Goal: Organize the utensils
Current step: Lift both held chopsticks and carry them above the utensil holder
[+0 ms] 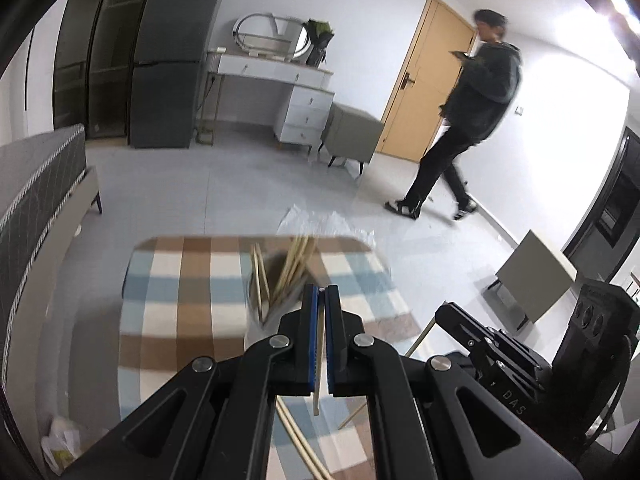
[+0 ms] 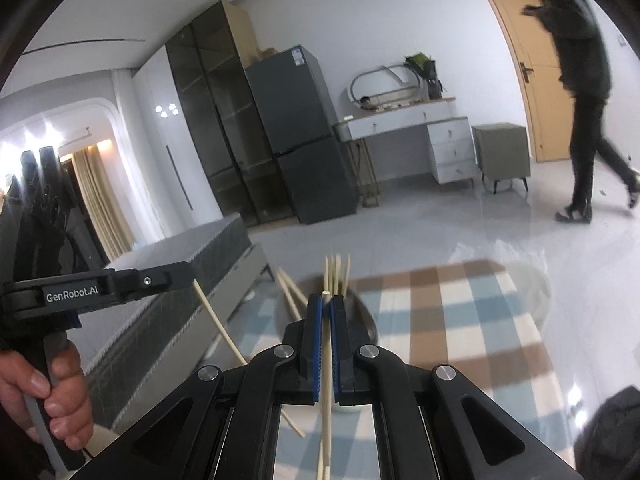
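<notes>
My left gripper (image 1: 321,290) is shut on a pale wooden chopstick (image 1: 319,364) that hangs down between its blue pads. Just beyond its tips stands a cup-like holder (image 1: 262,300) with several chopsticks in it, on a checked tablecloth (image 1: 180,292). My right gripper (image 2: 327,298) is shut on another chopstick (image 2: 327,368), held upright just in front of the holder (image 2: 366,316) and its chopsticks (image 2: 336,274). The left gripper also shows in the right wrist view (image 2: 188,276), at the left, holding its chopstick (image 2: 218,322). The right gripper's body appears low right in the left wrist view (image 1: 492,344).
More loose chopsticks (image 1: 300,440) lie on the cloth under the left gripper. A person (image 1: 468,120) walks across the room by a wooden door (image 1: 424,80). A grey sofa (image 1: 36,208) is at the left; a dark fridge (image 2: 300,132) and a white dresser (image 2: 420,132) stand at the back.
</notes>
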`<state>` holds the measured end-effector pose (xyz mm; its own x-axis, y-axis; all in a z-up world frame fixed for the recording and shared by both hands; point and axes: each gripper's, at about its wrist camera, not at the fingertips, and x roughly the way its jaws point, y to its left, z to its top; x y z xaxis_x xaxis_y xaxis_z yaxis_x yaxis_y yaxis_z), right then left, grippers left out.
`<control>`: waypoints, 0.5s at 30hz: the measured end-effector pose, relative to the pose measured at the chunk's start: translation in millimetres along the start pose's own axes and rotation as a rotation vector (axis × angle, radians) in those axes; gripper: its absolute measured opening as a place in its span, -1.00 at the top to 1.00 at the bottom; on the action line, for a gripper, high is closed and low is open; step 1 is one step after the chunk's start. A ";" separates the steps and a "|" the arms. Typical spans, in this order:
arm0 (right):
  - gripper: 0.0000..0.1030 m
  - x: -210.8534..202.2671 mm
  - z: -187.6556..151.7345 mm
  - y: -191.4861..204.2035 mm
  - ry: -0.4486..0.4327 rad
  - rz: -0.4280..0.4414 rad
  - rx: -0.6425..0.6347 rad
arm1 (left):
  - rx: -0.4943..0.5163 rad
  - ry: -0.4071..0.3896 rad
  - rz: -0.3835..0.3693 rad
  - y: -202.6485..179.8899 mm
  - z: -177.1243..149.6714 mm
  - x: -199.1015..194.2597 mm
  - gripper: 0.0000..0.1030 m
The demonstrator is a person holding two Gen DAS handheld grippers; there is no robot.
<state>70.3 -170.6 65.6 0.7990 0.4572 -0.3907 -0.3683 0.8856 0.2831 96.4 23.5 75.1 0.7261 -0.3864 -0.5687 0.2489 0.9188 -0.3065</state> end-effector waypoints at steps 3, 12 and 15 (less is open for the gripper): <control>0.94 6.9 24.0 4.6 -0.026 0.011 -0.017 | -0.006 -0.034 -0.009 2.2 21.9 -0.6 1.00; 0.94 45.8 85.9 23.2 -0.084 0.050 -0.090 | 0.005 -0.085 -0.004 17.3 66.7 13.1 1.00; 0.94 63.4 100.2 30.3 -0.092 0.055 -0.124 | 0.021 -0.089 0.013 26.1 75.1 20.9 1.00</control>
<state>157.4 -123.1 137.2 0.8143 0.5007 -0.2937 -0.4640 0.8654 0.1891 166.3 45.5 112.5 0.7832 -0.3668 -0.5020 0.2518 0.9254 -0.2833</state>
